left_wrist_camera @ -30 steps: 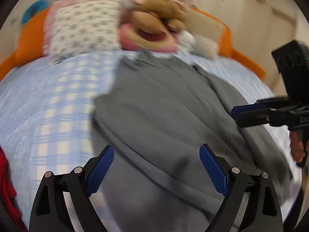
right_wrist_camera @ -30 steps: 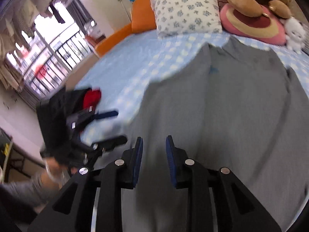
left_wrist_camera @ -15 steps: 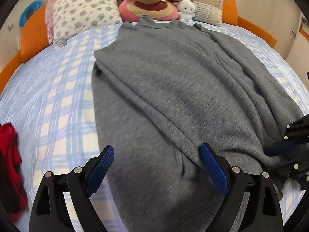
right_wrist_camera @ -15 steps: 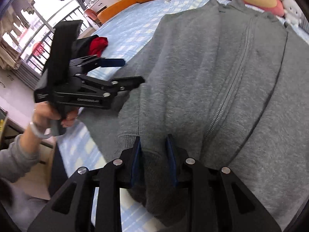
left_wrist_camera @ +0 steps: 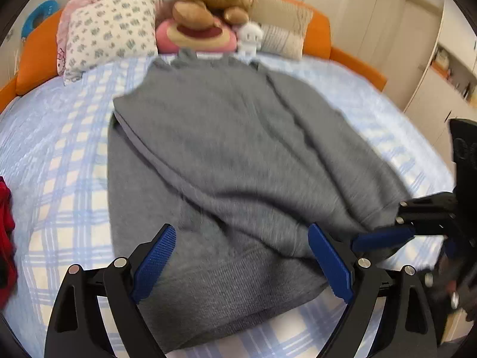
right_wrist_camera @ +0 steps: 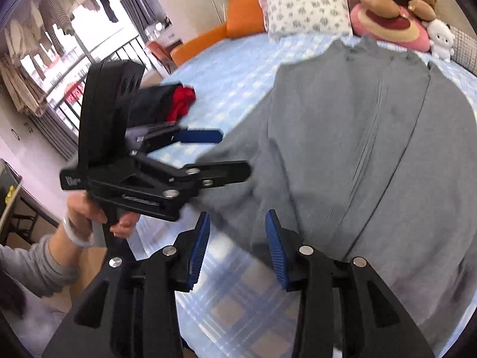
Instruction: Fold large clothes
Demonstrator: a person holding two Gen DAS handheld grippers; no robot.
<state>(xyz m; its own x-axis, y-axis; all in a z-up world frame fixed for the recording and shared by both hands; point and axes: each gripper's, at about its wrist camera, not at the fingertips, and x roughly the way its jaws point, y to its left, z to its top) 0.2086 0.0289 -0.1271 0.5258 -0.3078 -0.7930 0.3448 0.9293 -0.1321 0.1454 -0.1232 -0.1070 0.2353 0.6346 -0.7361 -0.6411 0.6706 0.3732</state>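
So the big grey zip-up knit jacket [left_wrist_camera: 232, 161] is laid flat across the blue-and-white checked bed sheet [left_wrist_camera: 59, 179], filling the middle of both frames, with one side panel looking already folded over. My read: we're between folds. The left gripper [left_wrist_camera: 244, 256], bottom centre of its own view, has jaws spread wide with nothing in them, poised over the hem. The right gripper [right_wrist_camera: 235, 244] is partly open and empty too. Next move probably needs a fresh pinch on the hem or side edge. Everything's motion-blurred, and the red garment [right_wrist_camera: 179, 101] at upper left is half hidden.
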